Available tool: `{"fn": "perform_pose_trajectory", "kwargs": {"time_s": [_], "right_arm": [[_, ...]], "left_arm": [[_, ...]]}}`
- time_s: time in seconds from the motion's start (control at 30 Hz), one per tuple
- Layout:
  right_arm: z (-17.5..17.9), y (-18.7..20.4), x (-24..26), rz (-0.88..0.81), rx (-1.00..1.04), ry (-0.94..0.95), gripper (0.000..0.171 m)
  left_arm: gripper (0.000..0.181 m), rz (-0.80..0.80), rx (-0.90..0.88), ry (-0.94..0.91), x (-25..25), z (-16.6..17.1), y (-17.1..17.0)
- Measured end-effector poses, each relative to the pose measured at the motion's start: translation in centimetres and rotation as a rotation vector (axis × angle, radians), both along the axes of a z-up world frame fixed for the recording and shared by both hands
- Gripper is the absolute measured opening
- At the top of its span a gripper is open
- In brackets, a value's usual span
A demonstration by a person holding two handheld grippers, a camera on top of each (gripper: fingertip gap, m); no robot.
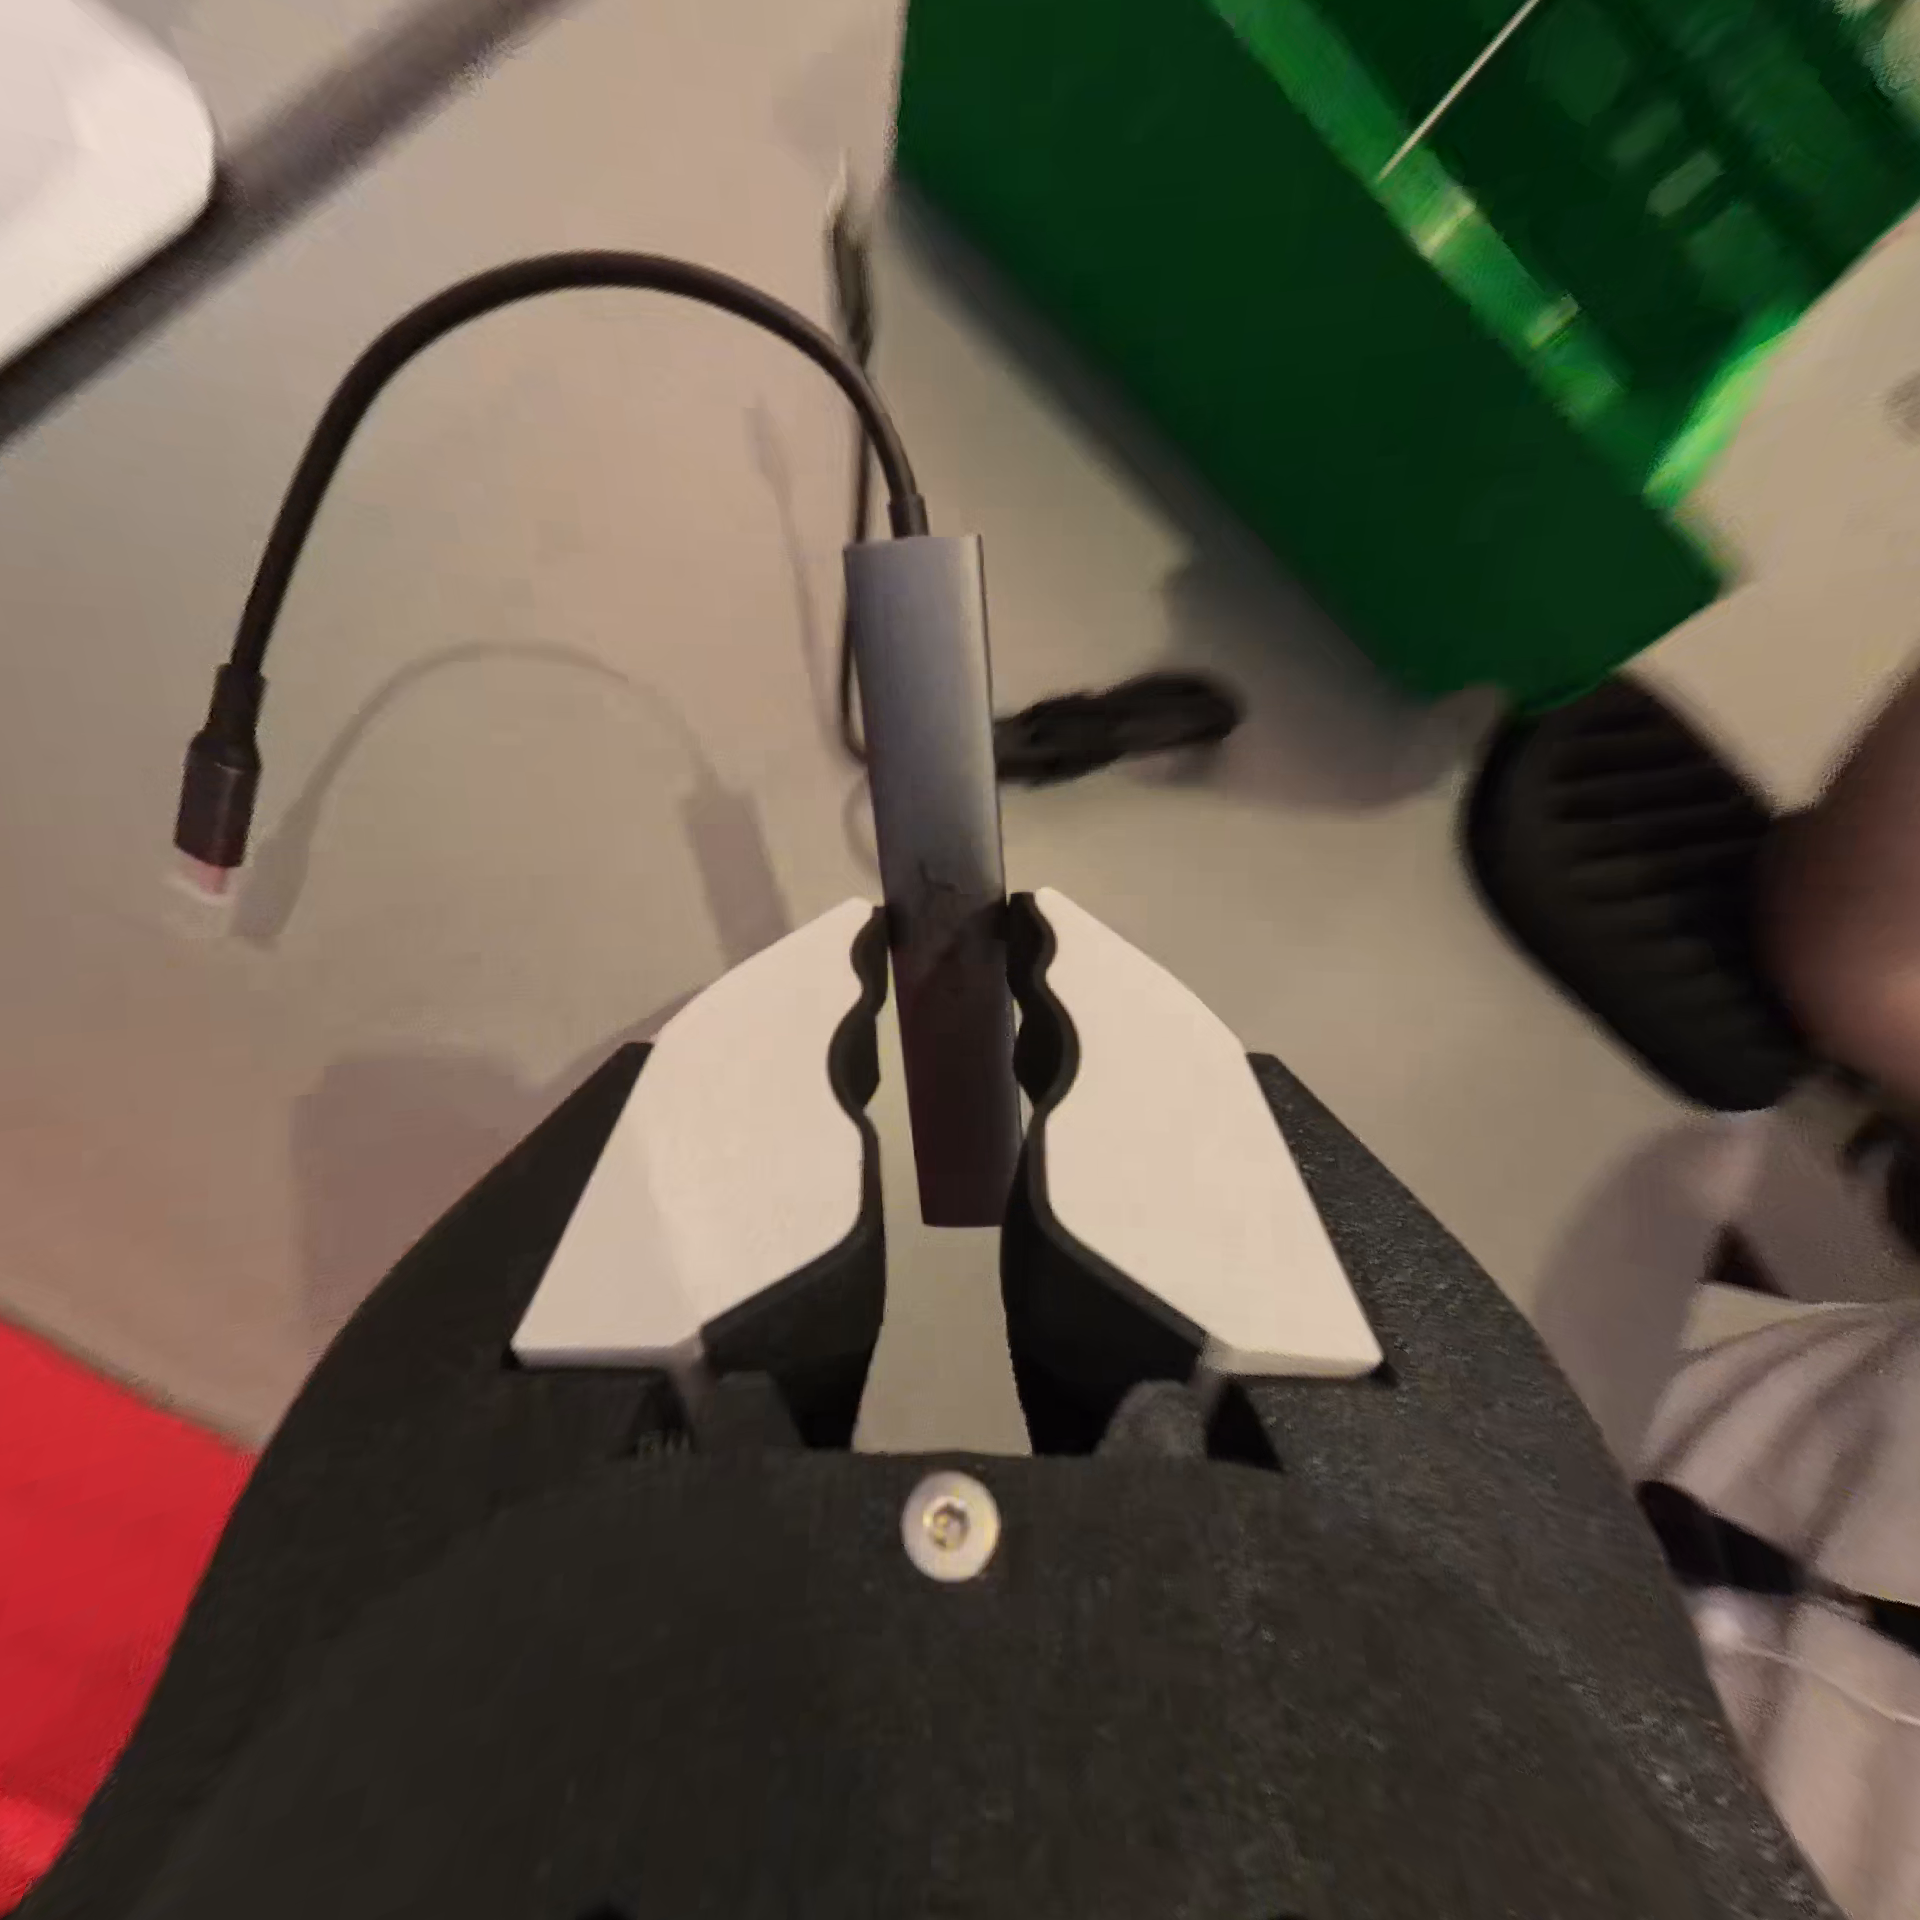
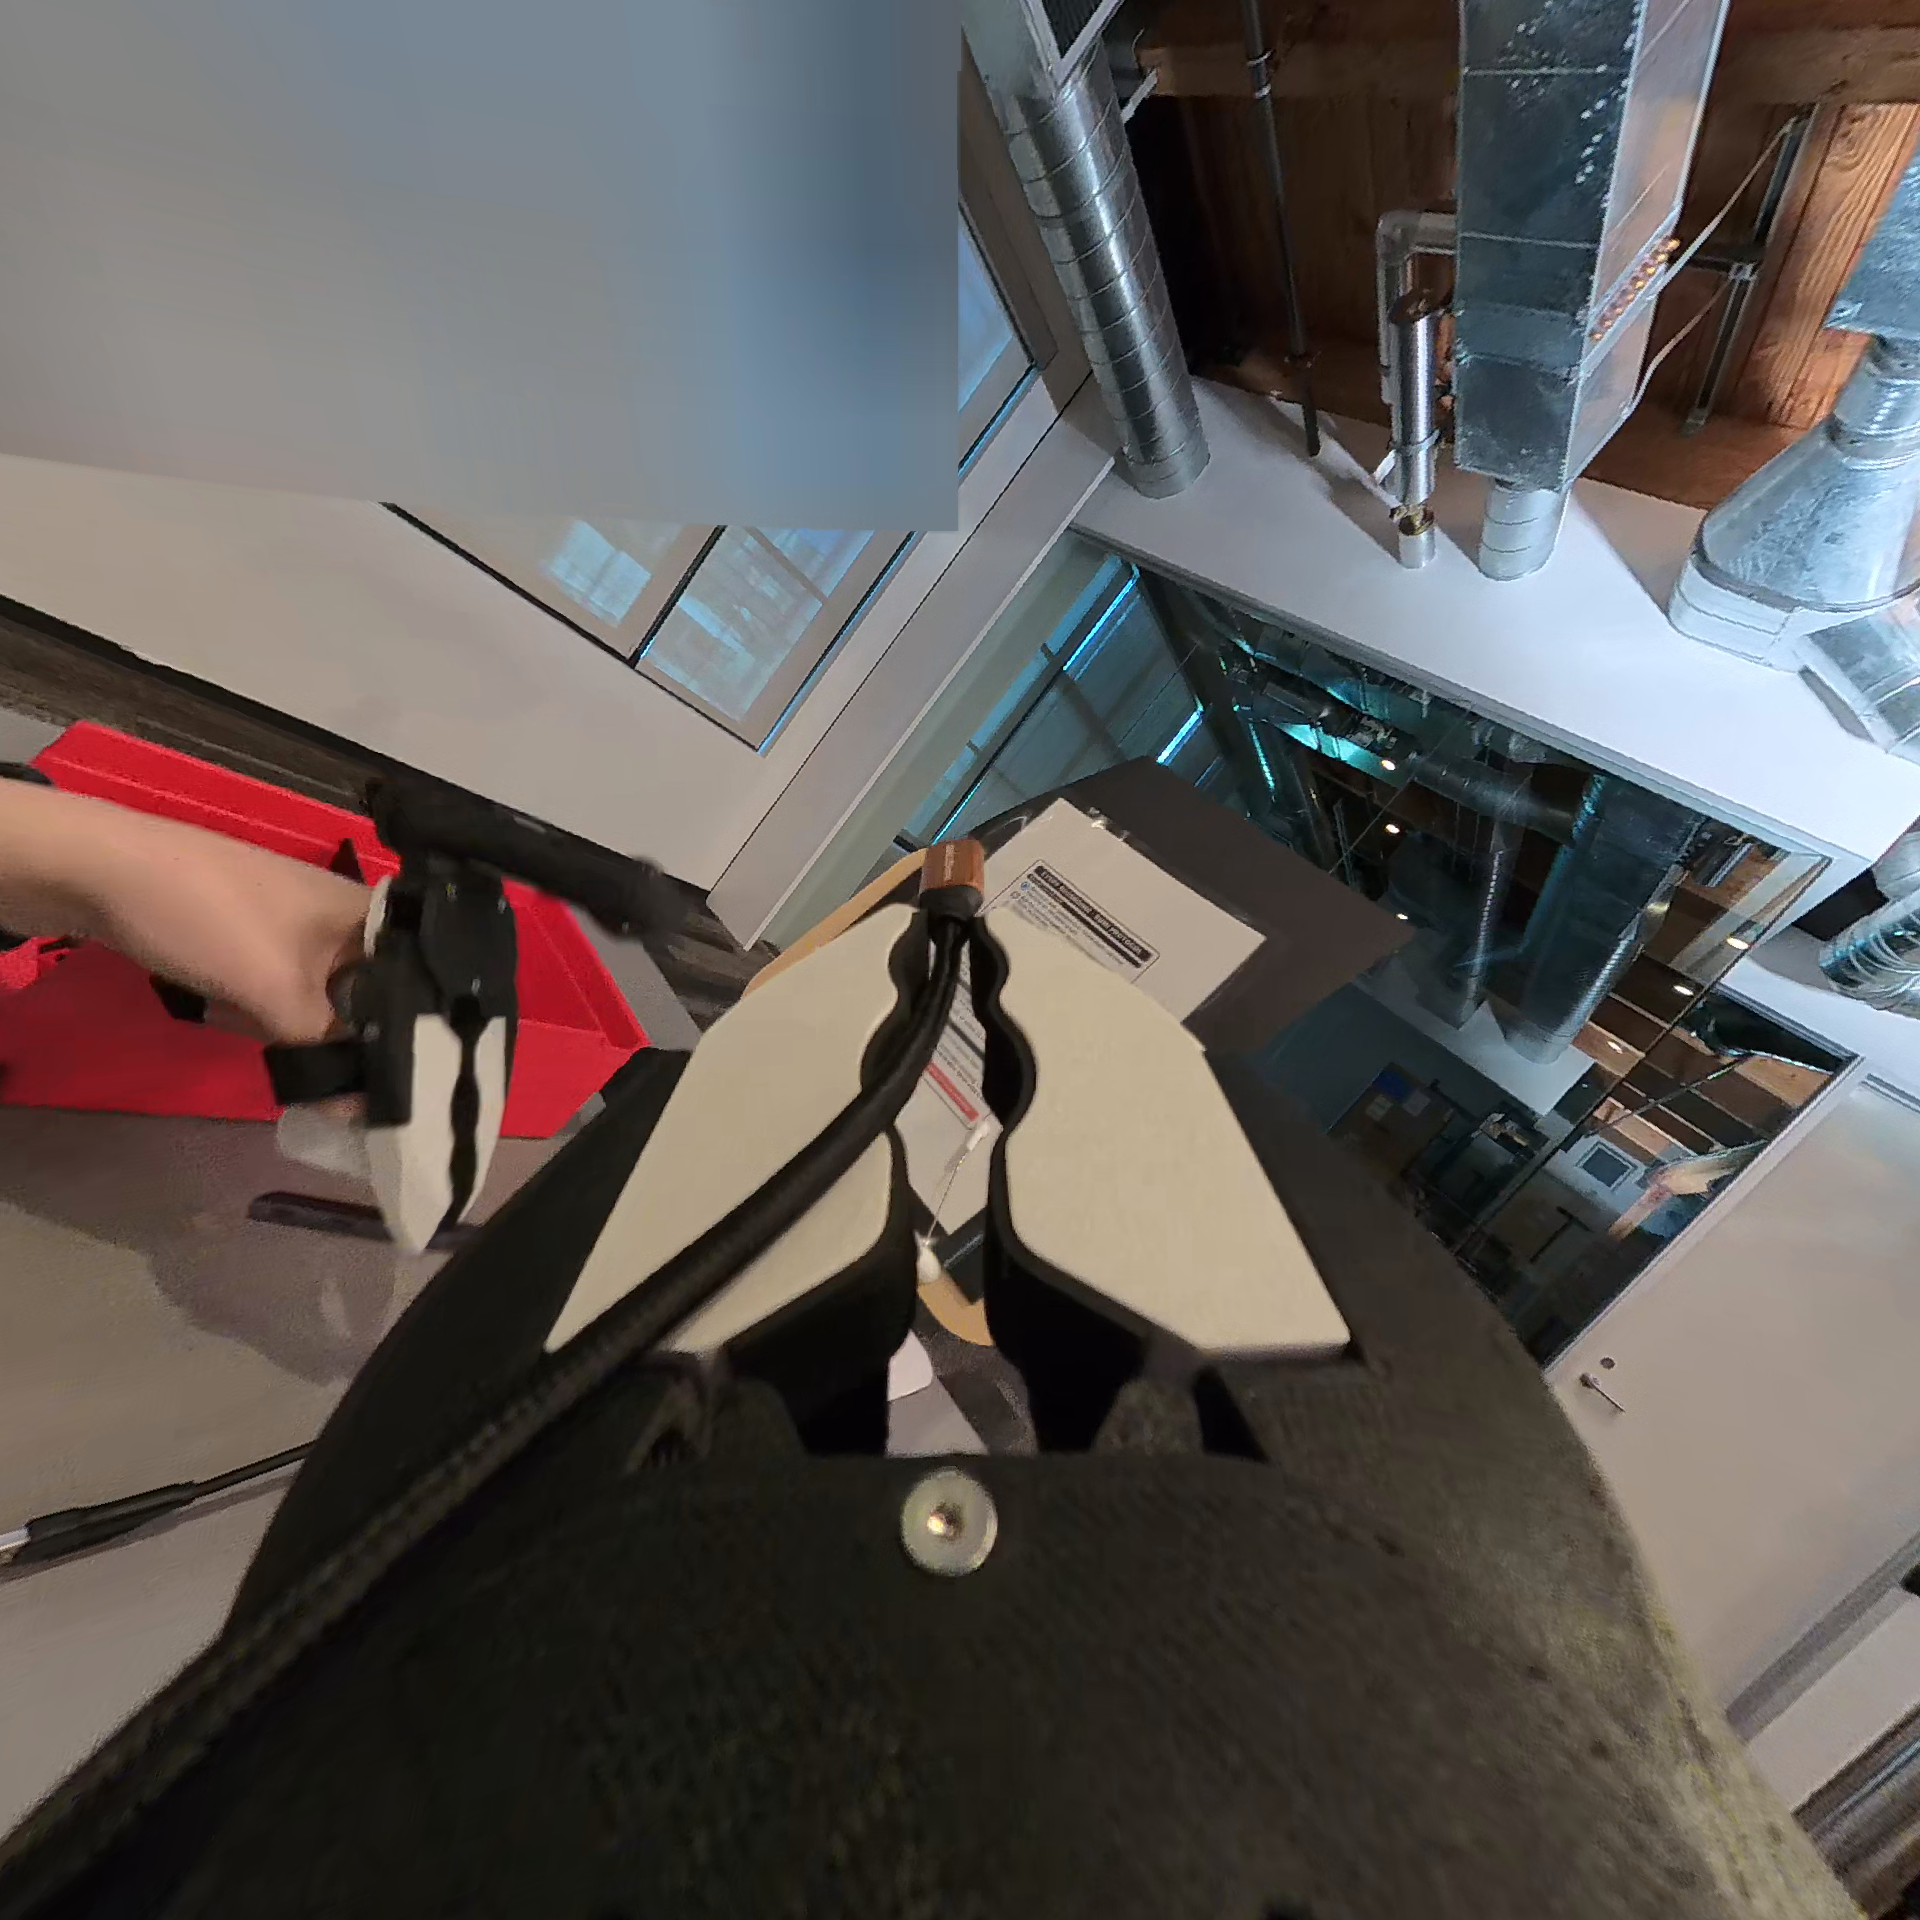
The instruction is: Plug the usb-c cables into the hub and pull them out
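Grey slim metal hub is sitting clamped between our left gripper fingers, long axis running up the frame centre. Our right gripper fingers are pinching the black braided usb-c cable, copper-collared plug pointing upward, well apart from the hub.

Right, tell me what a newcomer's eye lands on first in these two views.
In the left wrist view, the grey hub stands clamped in the left gripper, its short black lead arcing over to the left, with a blurred green box at upper right. In the right wrist view, the right gripper pinches a black cable behind its copper-coloured plug, pointing up at silver ceiling ducts.
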State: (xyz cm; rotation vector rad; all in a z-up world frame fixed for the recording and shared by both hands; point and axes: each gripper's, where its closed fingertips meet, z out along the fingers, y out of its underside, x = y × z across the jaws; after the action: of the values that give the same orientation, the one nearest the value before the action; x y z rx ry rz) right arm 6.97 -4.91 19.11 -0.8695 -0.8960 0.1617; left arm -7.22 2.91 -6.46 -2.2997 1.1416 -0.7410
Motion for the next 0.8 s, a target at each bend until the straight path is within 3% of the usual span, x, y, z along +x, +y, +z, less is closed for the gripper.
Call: {"fn": "perform_pose_trajectory", "kwargs": {"time_s": [0.13,0.27,0.53,0.8], "right_arm": [[-1.1,0.8,-1.9,-0.016,-0.028,-0.065,0.008],[-2.8,1.6,-5.1,-0.053,-0.046,-0.194,0.008],[-7.3,2.9,-10.5,-0.200,0.004,-0.535,0.007],[-7.9,3.6,-11.3,-0.223,-0.019,-0.543,0.008]], "left_arm": [[0.022,-0.027,-0.030,-0.372,1.5,6.1,-1.1],[0.022,-0.058,-0.004,-0.557,1.1,9.8,-1.7],[0.022,-0.048,0.232,-0.573,0.5,12.7,-1.8],[0.022,-0.026,0.347,-0.512,0.2,13.3,-1.8]]}}
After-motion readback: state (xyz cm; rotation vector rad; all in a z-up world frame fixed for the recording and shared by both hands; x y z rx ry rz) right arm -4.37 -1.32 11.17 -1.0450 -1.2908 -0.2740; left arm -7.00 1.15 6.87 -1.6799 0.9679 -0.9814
